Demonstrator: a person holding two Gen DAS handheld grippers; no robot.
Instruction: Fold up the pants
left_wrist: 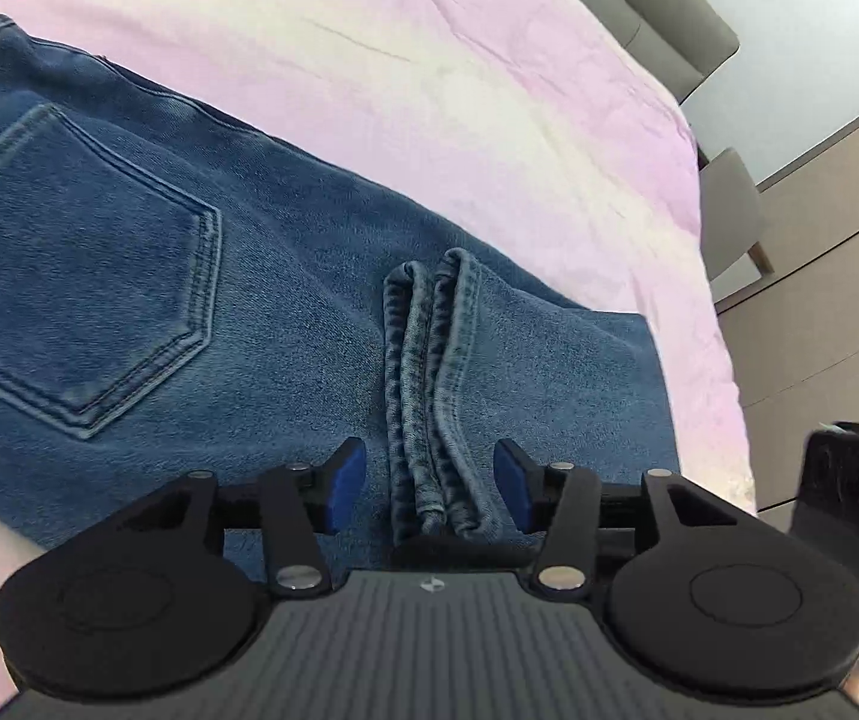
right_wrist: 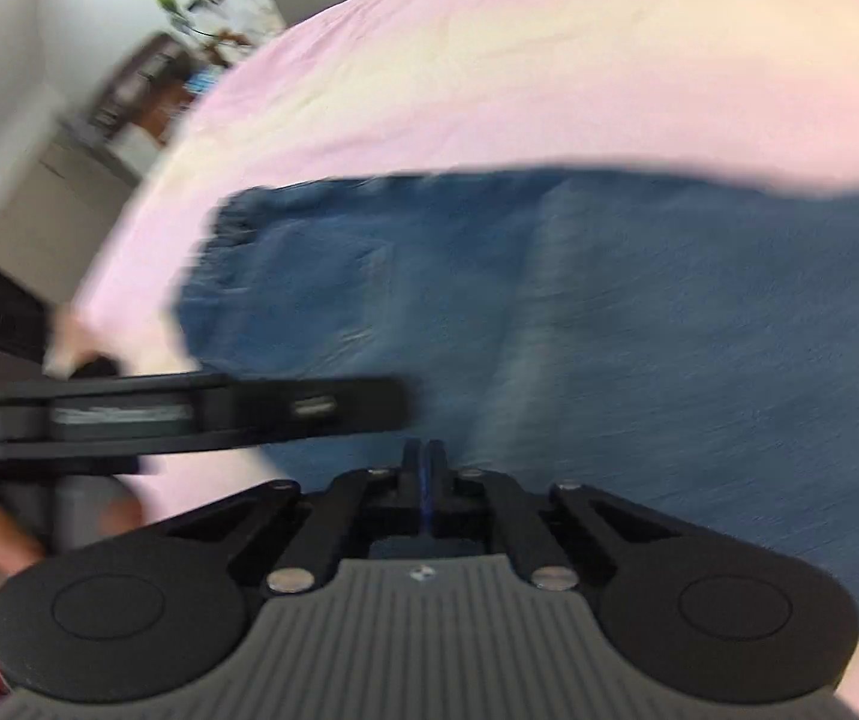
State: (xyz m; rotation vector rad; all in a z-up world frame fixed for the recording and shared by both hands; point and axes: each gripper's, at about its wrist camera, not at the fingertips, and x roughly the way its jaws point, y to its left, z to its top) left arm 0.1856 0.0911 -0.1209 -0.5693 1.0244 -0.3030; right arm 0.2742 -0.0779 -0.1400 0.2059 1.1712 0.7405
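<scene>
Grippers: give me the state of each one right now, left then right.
Left gripper: jaws open, straddling the bunched hems of the jeans, not clamped.
Right gripper: jaws closed, nothing visible between them.

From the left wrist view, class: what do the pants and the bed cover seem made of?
Pants: blue denim, matte, judging by the twill texture, doubled seam stitching and faded hems.
Bed cover: soft woven cloth, probably cotton, matte pink with creases.

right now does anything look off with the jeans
The hems lie bunched in a ridge on the jeans, between the open left gripper fingers, not flat. The right gripper view is too blurred to judge.
</scene>
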